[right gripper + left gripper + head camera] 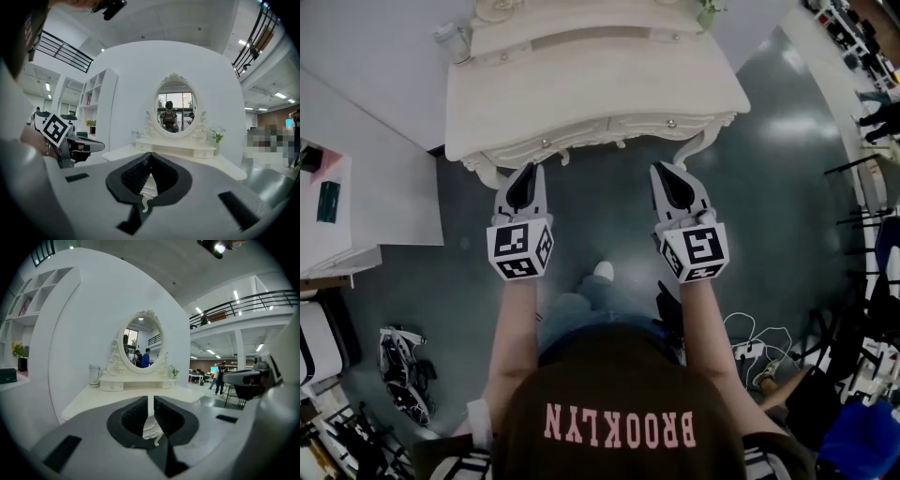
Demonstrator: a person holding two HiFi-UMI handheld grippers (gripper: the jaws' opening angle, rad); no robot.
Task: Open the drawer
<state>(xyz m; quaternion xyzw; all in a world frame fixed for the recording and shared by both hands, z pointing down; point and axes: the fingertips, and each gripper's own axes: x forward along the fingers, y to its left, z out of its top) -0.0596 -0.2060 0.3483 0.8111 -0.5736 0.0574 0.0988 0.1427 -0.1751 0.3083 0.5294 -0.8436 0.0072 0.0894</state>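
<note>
A white carved dressing table stands in front of me. Two shut drawers sit in its front edge, each with a small knob: the left knob and the right knob. My left gripper is shut and empty, its tips just short of the table's front, below the left knob. Shut and empty as well, my right gripper hangs below the right knob. In the left gripper view the jaws point at the table and its oval mirror. The right gripper view shows its tips together.
A white desk stands at the left, with a bag on the floor nearby. A power strip and cables lie at the right, near chairs. A cup and a small plant stand on the tabletop.
</note>
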